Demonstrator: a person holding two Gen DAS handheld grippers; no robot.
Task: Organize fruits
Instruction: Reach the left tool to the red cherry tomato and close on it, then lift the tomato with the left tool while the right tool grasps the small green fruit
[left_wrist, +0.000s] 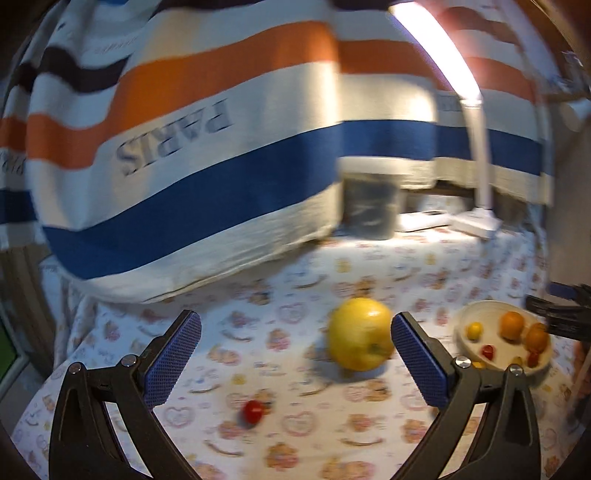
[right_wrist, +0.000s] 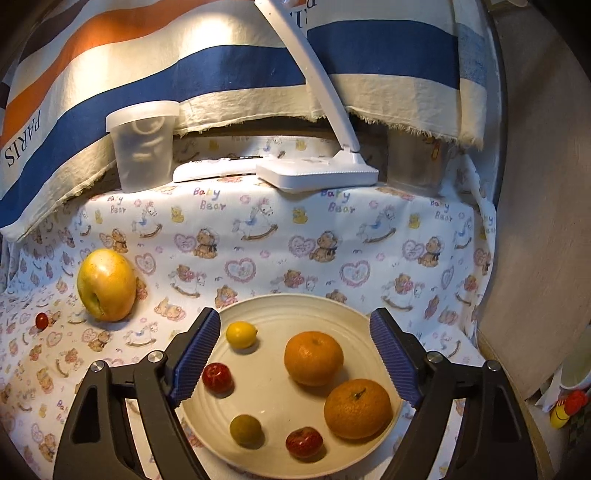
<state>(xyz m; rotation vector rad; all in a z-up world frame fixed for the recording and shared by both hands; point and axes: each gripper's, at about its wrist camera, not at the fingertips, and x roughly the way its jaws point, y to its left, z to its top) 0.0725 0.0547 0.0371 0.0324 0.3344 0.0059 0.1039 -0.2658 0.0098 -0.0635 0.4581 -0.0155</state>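
Apparently the right gripper hung open and empty over the plate, so next the open left gripper needed the yellow apple.

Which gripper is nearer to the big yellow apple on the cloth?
Left. The left gripper has the yellow apple just ahead, near its right-hand pad. The right gripper hovers over the plate, with the apple far off to its left.
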